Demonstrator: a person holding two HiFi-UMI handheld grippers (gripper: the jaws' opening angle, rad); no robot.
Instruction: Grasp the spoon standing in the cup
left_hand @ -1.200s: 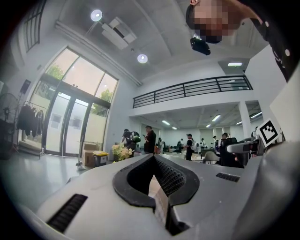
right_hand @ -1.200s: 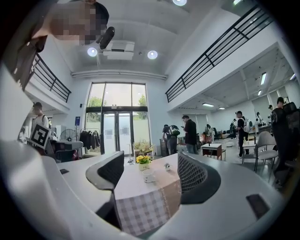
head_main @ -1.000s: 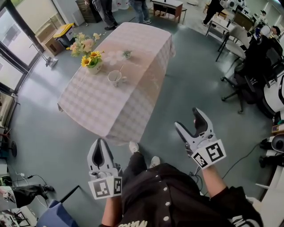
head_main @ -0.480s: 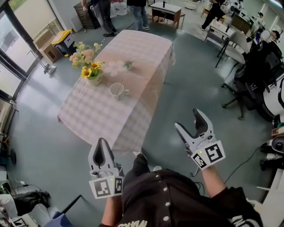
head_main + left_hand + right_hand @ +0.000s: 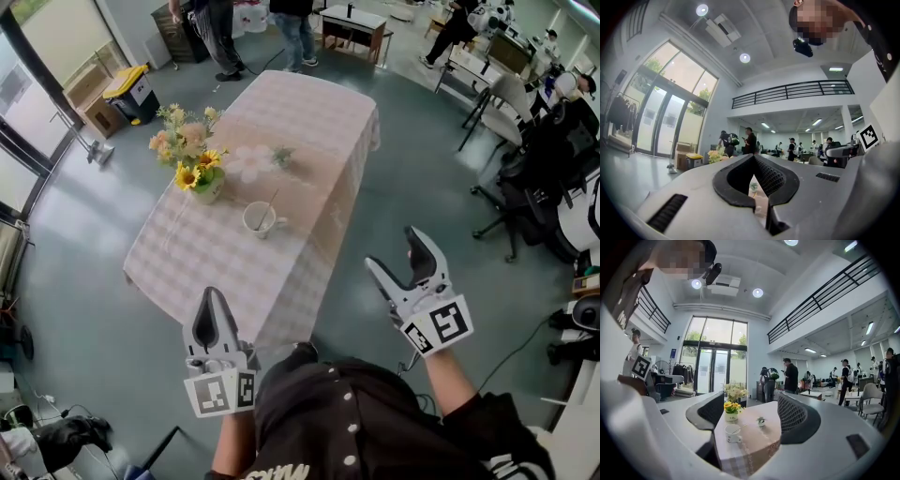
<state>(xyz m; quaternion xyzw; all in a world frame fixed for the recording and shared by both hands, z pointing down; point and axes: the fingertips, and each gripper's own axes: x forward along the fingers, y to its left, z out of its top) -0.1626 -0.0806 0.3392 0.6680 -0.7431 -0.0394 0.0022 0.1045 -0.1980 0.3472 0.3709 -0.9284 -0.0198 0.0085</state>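
Hand-held right gripper [image 5: 397, 253] hangs with its 2 jaws spread wide and nothing between them, well short of the near end of a long table draped in a pale pink checked cloth [image 5: 202, 253]. Its own view frames that table between the jaws. To its left, the left gripper [image 5: 208, 300] has its 2 jaws pressed together at the tips, also empty.

The task's thin, straight-handled spoon [image 5: 271, 203] stands tilted in a white ceramic cup with a side handle [image 5: 258, 221]. The cup sits about midway along the table, toward its right edge. Left of it and a little farther off stands a white vase of yellow and pink flowers [image 5: 199, 173], and beyond that a small green plant in a tiny pot [image 5: 282, 155].

The spoon looks light, stiff and smooth, likely to slip or swing against the rim, and the cup could tip. The free upper handle above the rim seems the place to pinch.

No brand or lettering is legible on cup or spoon. The only print in view is the black-and-white square markers on each gripper's cube [image 5: 437, 324].
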